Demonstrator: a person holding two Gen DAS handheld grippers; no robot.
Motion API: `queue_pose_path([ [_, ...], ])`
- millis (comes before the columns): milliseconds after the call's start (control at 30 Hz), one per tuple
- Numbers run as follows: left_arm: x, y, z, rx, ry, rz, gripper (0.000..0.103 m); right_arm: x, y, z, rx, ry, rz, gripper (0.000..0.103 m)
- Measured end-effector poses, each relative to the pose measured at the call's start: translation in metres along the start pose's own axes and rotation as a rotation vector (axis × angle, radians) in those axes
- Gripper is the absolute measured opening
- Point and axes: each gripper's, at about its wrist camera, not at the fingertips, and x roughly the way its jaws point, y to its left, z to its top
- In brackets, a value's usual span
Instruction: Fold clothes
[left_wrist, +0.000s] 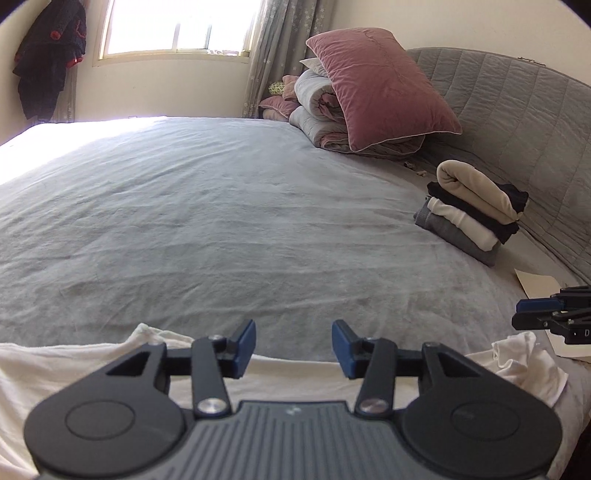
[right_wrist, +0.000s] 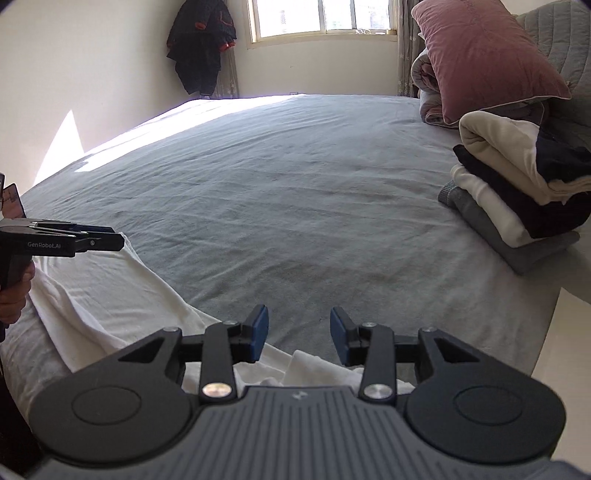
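Note:
A white garment (left_wrist: 74, 365) lies spread and rumpled along the near edge of the grey bed (left_wrist: 221, 206). My left gripper (left_wrist: 293, 341) hovers just above its far hem, open, with nothing between its blue pads. In the right wrist view the same white garment (right_wrist: 110, 295) runs from the left down under my right gripper (right_wrist: 298, 330), which is also open and empty above a bunched end. The right gripper (left_wrist: 526, 314) shows at the right edge of the left wrist view. A hand (right_wrist: 14, 291) holds the left gripper (right_wrist: 110, 234) at the left edge of the right wrist view.
A stack of folded clothes (left_wrist: 476, 214) sits at the bed's right side by the quilted headboard (left_wrist: 517, 110). A pink pillow (left_wrist: 384, 96) leans on rolled bedding behind it. A dark jacket (right_wrist: 201, 44) hangs beside the window (right_wrist: 321, 16). The bed's right edge drops to a pale floor (right_wrist: 561, 350).

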Motion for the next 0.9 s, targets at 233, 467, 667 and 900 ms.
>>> queue_pose_path([
  [233, 0.013, -0.058, -0.028, 0.052, 0.05, -0.221, 0.047, -0.025, -0.018, -0.026, 0.057, 0.028, -0.064, 0.041],
  [467, 0.027, -0.088, -0.045, 0.136, 0.116, -0.335, 0.046, -0.015, -0.005, -0.024, 0.055, 0.043, -0.09, 0.041],
  [667, 0.03, -0.096, -0.051, 0.168, 0.146, -0.371, 0.039, 0.025, 0.011, -0.01, 0.044, 0.083, -0.093, 0.041],
  [900, 0.024, -0.097, -0.053, 0.178, 0.142, -0.399, 0.016, 0.036, 0.012, -0.013, 0.033, 0.097, -0.183, 0.002],
])
